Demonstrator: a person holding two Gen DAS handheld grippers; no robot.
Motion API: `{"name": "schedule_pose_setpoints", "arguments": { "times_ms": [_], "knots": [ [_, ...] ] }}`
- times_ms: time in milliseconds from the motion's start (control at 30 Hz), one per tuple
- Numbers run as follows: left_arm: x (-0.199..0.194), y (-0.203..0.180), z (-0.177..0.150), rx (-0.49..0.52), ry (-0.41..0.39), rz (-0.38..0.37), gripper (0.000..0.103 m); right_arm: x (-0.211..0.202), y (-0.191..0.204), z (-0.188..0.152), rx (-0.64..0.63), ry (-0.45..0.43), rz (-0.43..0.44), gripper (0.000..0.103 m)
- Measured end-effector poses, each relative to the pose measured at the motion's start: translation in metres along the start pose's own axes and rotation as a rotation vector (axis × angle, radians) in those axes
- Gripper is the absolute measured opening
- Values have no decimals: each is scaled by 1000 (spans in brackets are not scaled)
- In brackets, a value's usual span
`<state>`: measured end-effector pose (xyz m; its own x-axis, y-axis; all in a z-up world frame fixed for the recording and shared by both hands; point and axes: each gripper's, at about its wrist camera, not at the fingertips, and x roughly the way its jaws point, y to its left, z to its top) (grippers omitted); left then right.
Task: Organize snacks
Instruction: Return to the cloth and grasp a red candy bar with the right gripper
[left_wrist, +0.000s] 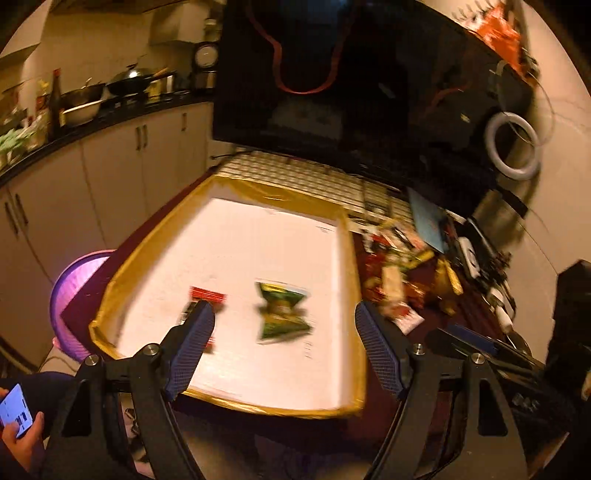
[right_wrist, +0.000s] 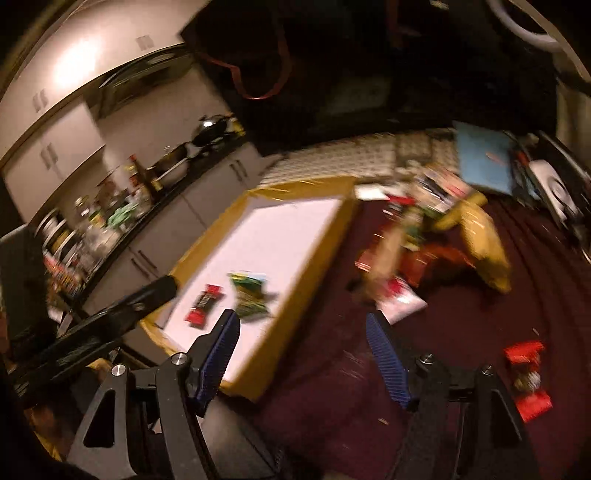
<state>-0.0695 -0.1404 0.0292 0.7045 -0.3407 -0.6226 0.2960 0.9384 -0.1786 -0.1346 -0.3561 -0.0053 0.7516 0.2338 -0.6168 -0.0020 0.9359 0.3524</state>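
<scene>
Grippers both wide apart, nothing held: left gripper (left_wrist: 284, 325) over the near end of the gold-edged white tray (left_wrist: 354, 280), right gripper (right_wrist: 301, 332) just off its right rim. Green snack bag (left_wrist: 282, 312) and red snack pack (left_wrist: 205, 299) lying side by side inside. Snack pile (right_wrist: 417, 236) heaped further right on the dark red bench (right_wrist: 480, 325), another red packet (right_wrist: 526, 373) off alone.

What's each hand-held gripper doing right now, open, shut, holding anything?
Left hand-held gripper: open, nothing between its fingers.
Right hand-held gripper: open, holding nothing.
</scene>
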Motion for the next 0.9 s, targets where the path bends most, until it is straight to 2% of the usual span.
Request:
{"name": "schedule_pose_setpoints", "arguments": {
  "times_ms": [133, 233, 300, 433, 600, 733, 800, 867, 900],
  "knots": [
    [0, -24, -7, 58, 21, -38, 79, -11, -28, -5, 38, -2, -82, 73],
    [2, -34, -12, 85, 48, -74, 79, -15, -48, -8, 66, 14, -90, 73],
    [4, -36, -15, 86, 67, -98, 79, -18, -57, -10, 85, 18, -83, 73],
    [11, -37, -19, 64, 111, -145, 79, -28, -74, -15, 116, -6, -139, 73],
    [16, -49, -20, 77, 130, -167, 79, -28, -96, -17, 103, -6, -254, 72],
    [17, -55, -22, 97, 142, -173, 79, -35, -116, -23, 184, -29, -311, 72],
    [20, -58, -22, 95, 146, -178, 79, -32, -117, -25, 166, -22, -349, 71],
    [25, -63, -20, 97, 161, -185, 79, -25, -116, -30, 132, 7, -368, 59],
    [27, -66, -20, 106, 167, -185, 79, -22, -115, -32, 127, 13, -367, 57]
  ]
}}
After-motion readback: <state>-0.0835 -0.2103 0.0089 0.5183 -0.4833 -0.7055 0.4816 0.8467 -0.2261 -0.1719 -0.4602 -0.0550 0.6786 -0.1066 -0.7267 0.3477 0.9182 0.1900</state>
